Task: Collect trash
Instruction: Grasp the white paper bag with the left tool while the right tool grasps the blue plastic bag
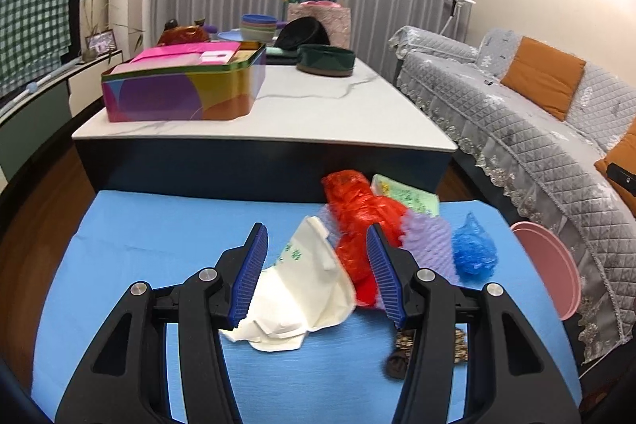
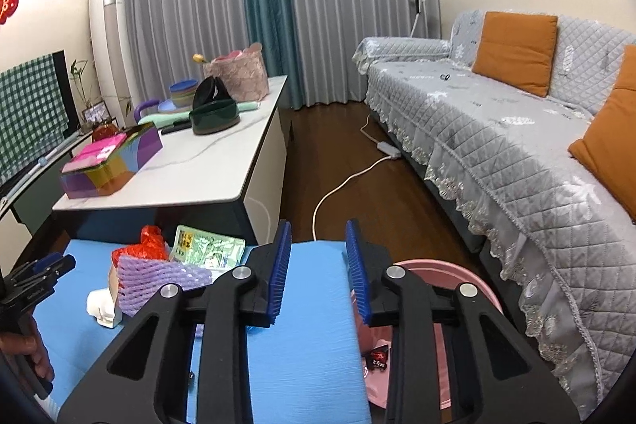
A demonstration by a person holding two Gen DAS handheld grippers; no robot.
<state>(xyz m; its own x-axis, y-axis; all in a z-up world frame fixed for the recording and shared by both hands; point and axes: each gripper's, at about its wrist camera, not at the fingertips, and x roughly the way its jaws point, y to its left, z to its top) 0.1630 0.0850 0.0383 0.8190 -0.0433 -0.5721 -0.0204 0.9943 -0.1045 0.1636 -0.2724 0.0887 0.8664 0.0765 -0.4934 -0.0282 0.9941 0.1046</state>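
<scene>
On the blue cloth [image 1: 159, 225] lies a heap of trash. A crumpled white paper bag [image 1: 294, 289] sits between the fingers of my left gripper [image 1: 316, 229], whose jaws stand apart and do not pinch it. Behind it are a red plastic bag [image 1: 357, 209], a purple foam net [image 1: 429, 245], a blue plastic bag [image 1: 475, 249] and a green packet [image 1: 405, 195]. A brown patterned wrapper [image 1: 399, 350] lies under the right finger. My right gripper [image 2: 318, 225] hangs open with nothing between its fingers, over the cloth's edge beside the pink bin [image 2: 437, 271]. A dark wrapper [image 2: 377, 356] lies in the bin.
A white marble-top table [image 1: 318, 106] stands just behind the cloth, bearing a colourful tin box [image 1: 179, 90] and dishes. A grey quilted sofa [image 2: 497, 146] runs along the right, with a white cable [image 2: 342, 185] on the wooden floor. A hand [image 2: 31, 352] holds the left gripper.
</scene>
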